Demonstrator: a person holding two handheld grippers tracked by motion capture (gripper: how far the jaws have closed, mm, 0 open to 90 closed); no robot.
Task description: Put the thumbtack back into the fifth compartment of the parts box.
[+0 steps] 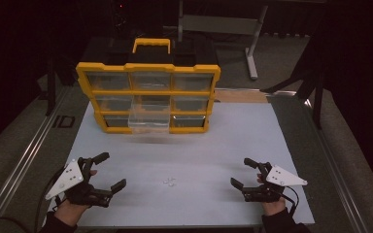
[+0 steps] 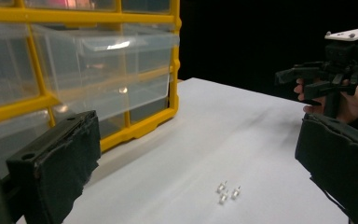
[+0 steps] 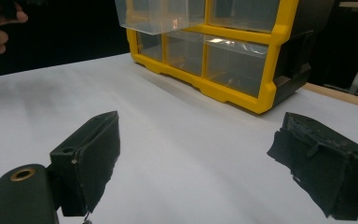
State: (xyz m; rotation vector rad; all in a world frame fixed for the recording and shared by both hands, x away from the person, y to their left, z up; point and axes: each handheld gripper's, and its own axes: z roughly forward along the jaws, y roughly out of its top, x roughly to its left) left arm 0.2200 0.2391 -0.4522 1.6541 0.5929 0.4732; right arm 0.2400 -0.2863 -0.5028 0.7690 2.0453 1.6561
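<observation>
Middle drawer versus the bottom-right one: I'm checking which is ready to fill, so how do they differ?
The middle drawer is pulled out, jutting past the yellow frame over the table; the bottom-right drawer sits pushed in, flush. The middle drawer sits one row higher. Both are clear plastic and look empty.

The high view is looking forward and down from above the person's side of the worktop (image 1: 233, 141), taking in its whole white surface and the yellow drawer organizer (image 1: 148, 92) at the far edge. The left gripper view is riding low, just above the worktop, facing across it toward the right tongs (image 2: 307, 81), with the organizer close at its left and three small clear parts (image 2: 227, 191) near ahead. The right gripper view is also sitting low, facing the organizer from farther off. All three views are sharing the organizer's pulled-out clear drawer (image 3: 156, 16) and the white surface before it.
</observation>
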